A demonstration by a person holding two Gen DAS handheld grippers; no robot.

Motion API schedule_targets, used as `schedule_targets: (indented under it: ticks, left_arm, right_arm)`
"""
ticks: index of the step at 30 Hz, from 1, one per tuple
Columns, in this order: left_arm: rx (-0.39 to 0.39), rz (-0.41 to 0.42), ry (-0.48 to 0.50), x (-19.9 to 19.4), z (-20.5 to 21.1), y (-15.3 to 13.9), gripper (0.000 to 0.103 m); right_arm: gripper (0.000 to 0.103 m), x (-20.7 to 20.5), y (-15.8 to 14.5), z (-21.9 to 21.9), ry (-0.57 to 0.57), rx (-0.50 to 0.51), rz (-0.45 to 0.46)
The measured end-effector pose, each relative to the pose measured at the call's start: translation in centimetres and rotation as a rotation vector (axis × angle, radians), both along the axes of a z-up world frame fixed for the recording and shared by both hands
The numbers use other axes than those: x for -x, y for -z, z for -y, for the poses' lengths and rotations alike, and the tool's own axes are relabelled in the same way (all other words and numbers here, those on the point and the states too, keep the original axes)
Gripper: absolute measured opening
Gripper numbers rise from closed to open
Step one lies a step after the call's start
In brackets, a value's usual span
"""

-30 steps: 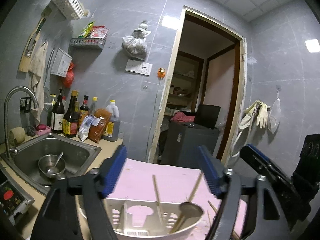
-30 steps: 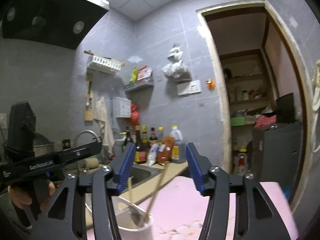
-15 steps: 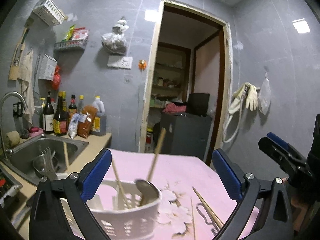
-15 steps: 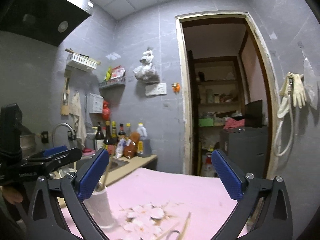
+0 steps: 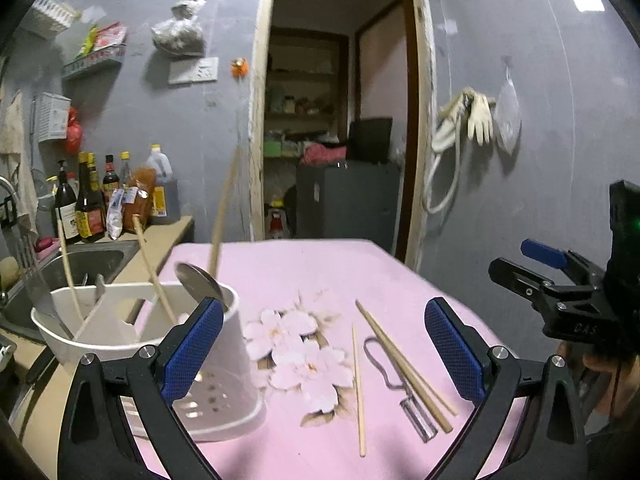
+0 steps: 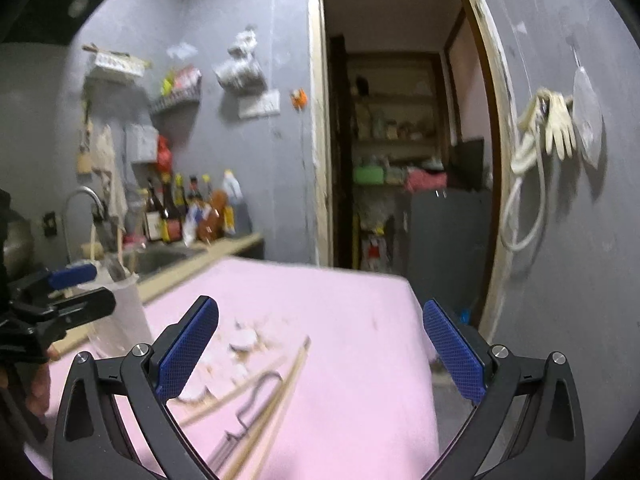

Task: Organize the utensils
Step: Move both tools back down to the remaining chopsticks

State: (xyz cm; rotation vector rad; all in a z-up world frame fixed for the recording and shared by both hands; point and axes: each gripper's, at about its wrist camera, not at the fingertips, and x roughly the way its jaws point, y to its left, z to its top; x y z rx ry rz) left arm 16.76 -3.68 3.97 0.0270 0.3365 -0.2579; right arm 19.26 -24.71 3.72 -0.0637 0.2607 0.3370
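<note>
A white utensil holder (image 5: pixel 224 364) stands on the pink table (image 5: pixel 304 264) at the left, with chopsticks, a spoon (image 5: pixel 199 280) and a knife in it. On the cloth lie a single chopstick (image 5: pixel 358 388), a pair of chopsticks (image 5: pixel 404 364) and a metal peeler (image 5: pixel 400 384). My left gripper (image 5: pixel 320 352) is open and empty above the cloth beside the holder. My right gripper (image 6: pixel 320 348) is open and empty above the loose chopsticks (image 6: pixel 276 404) and peeler (image 6: pixel 244 412); it also shows at the right in the left wrist view (image 5: pixel 560 280).
A sink (image 5: pixel 88 264) and counter with sauce bottles (image 5: pixel 92 204) lie left of the table. A doorway (image 5: pixel 336 128) opens behind the table. Rubber gloves (image 5: pixel 476 116) hang on the right wall. The holder also shows in the right wrist view (image 6: pixel 124 320).
Both grippers pulled back from the holder and opened wide. The views swung right and down, so the loose chopsticks and peeler on the cloth came into view.
</note>
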Motion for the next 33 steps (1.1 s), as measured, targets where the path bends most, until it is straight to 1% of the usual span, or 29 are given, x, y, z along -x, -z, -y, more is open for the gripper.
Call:
schedule_targets:
  ticks: [8,12,17,21,26,28,29,31,32,33]
  left_arm:
    - [-0.109,-0.137,0.022,-2.4,2.3,3.2,0.099]
    - [-0.136,-0.201,0.037,-3.6,2.9,4.5,0.099]
    - [-0.146,-0.29,0.047,-5.4,3.3,5.7,0.099]
    - [-0.143,-0.331,0.051,-6.6,3.4,6.6,0.098]
    - [-0.182,-0.35,0.061,-7.4,4.1,6.9,0.097]
    - [-0.19,-0.358,0.074,-7.6,4.3,7.1,0.09]
    - [-0.193,-0.365,0.077,-7.7,4.4,7.1,0.088]
    - [-0.195,-0.384,0.092,-8.0,4.6,7.4,0.078]
    - [-0.196,-0.398,0.098,-8.2,4.7,7.5,0.069]
    - [-0.195,-0.419,0.101,-8.5,4.7,7.8,0.063]
  right_arm:
    - [0.103,-1.5,3.0,0.1,0.01,0.11,-0.181]
    - [0.103,-2.1,4.0,0.0,0.0,0.152,-0.249]
    - [0.102,-2.9,5.0,-0.5,-0.029,0.201,-0.319]
    - [0.102,-3.3,5.9,-1.3,-0.061,0.25,-0.375]
    - [0.099,-3.8,7.0,-2.3,-0.074,0.324,-0.419]
    - [0.098,-4.0,7.2,-2.4,-0.082,0.338,-0.433]
    - [0.097,-4.0,7.4,-2.5,-0.085,0.345,-0.44]
    - [0.096,-4.1,7.7,-2.8,-0.092,0.361,-0.452]
    - [0.096,-4.1,7.9,-2.9,-0.095,0.367,-0.456]
    - [0.093,-4.2,8.1,-3.1,-0.097,0.381,-0.463]
